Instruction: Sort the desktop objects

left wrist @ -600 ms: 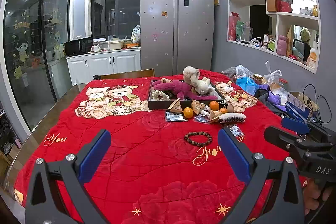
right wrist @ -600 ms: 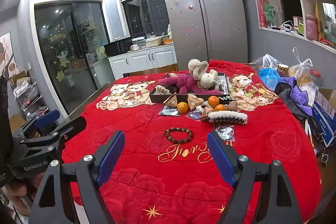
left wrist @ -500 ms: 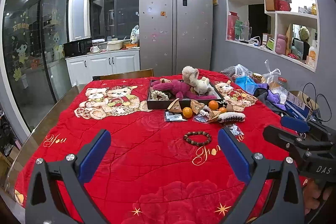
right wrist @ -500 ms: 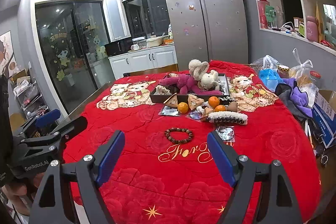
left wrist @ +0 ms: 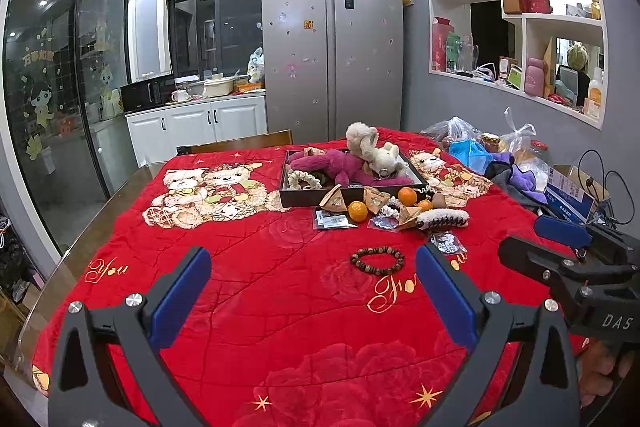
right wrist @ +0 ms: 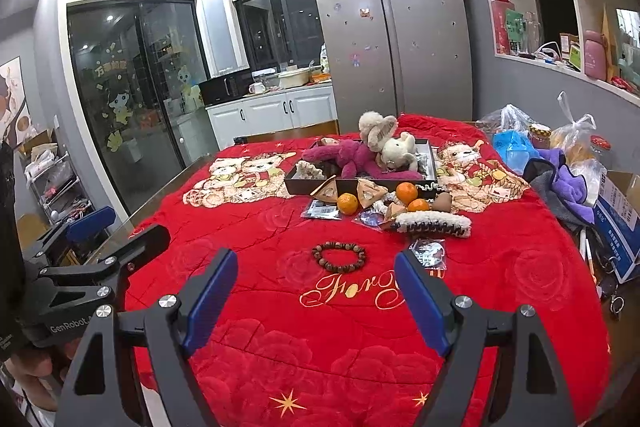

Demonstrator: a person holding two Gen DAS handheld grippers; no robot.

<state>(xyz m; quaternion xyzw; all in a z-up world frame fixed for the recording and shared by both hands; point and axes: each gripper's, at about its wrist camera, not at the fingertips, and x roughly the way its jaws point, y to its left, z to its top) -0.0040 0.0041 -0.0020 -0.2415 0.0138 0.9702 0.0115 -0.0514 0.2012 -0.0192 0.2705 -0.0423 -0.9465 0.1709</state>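
Both my grippers are hanging over the near end of the red blanket, jaws spread wide with nothing in them. From the right gripper, the bead bracelet lies flat just ahead, between the two fingers. From the left gripper it sits ahead, nearer the right finger. Oranges, a fuzzy hair claw and the toy tray are farther back.

Red rose-print blanket, brown bracelet
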